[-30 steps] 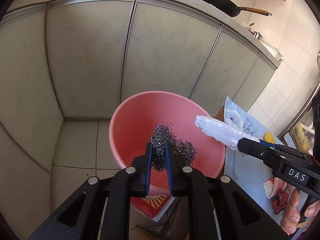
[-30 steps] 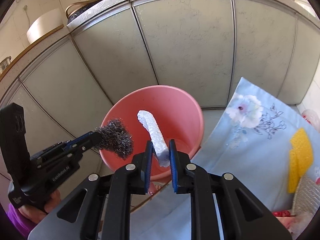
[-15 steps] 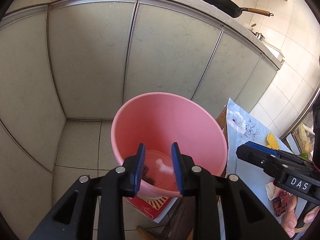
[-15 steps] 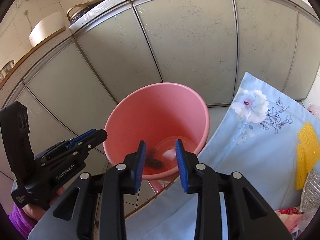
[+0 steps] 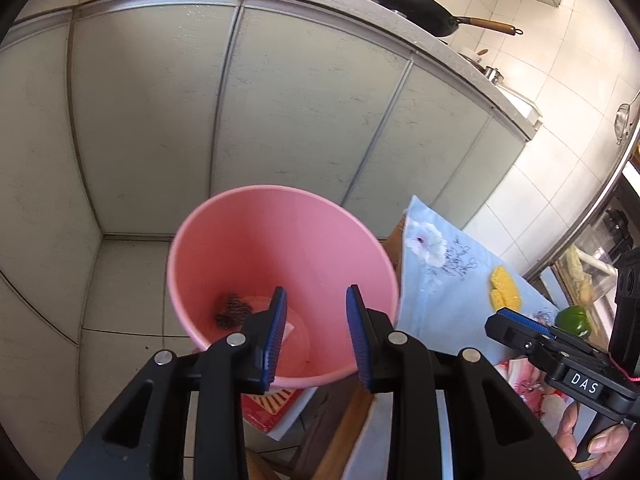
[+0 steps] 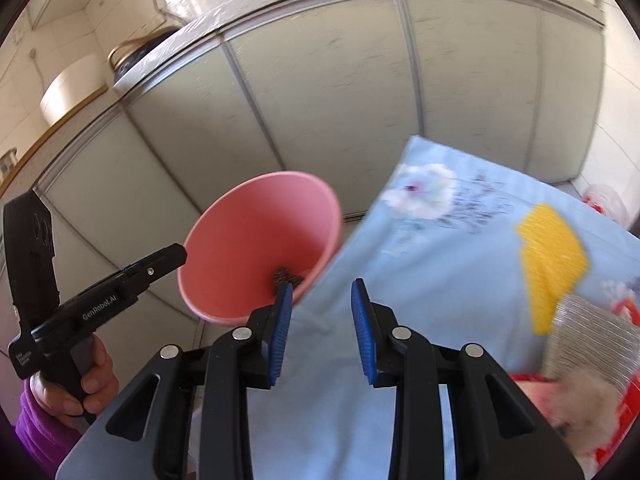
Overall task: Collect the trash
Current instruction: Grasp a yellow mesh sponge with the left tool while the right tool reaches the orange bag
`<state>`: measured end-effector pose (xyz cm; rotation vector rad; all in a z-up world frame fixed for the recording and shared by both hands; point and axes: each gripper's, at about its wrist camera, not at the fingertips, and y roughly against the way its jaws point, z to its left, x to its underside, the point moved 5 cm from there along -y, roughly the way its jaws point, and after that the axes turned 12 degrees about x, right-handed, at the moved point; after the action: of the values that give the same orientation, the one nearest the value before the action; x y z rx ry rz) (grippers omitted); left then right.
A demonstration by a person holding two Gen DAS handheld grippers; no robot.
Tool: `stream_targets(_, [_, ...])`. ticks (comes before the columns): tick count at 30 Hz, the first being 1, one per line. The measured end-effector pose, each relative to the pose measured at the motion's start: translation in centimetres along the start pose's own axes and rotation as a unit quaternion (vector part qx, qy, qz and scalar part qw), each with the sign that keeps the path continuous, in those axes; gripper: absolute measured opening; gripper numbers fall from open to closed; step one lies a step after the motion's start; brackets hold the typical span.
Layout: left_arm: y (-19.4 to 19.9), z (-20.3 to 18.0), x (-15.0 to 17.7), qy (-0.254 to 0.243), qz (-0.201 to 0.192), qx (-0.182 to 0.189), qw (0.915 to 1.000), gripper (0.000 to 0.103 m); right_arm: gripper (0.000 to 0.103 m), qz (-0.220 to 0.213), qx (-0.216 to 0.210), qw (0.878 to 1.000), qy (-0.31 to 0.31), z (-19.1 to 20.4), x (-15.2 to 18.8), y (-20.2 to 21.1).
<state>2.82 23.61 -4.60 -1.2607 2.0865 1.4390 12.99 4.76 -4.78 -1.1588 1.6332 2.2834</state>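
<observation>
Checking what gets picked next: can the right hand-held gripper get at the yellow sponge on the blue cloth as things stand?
Probably yes. The right hand-held gripper is open and empty, and the yellow sponge lies uncovered on the blue cloth, with nothing between them.

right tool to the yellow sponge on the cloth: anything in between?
Right wrist view: only bare blue floral cloth lies between the right tool and the yellow sponge.

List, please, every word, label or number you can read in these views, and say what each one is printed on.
"DAS": white tag on the right tool, seen from the left wrist.
"GenRobot.AI": side of the left tool, seen from the right wrist.
Small white print at the bottom of the left tool's handle: too small to read.
Red-and-white packaging under the pink bucket: nothing legible.
</observation>
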Motion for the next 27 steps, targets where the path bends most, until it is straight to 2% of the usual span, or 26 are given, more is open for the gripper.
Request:
stream_targets(7, [-1.5, -4.3, 0.4, -0.026, 0.026, 0.033, 0.9988, 0.029, 0.031, -0.033, 0.06, 0.996, -0.056, -7.9, 0.7, 4.6])
stream_targets(16, [-5.1, -12.5, 0.6, -0.092, 0.069, 0.081, 0.99, 0.029, 0.031, -0.054, 0.131, 0.979, -0.144, -18.4, 3.3, 9.3])
stream_targets(23, [-10.1, -18.7, 0.6, -0.102, 0.12, 0.131, 0.9788, 0.03, 0.031, -0.057, 0.144, 0.968, -0.2, -23.6, 5.5, 10.6])
stream_targets(27, [-14.1, -21.4, 0.2, -0.087, 0.155, 0.151, 0.9725, 0.037, 0.034, -0.051, 0.134, 0.962, -0.233, -25.7, 6.4, 10.7])
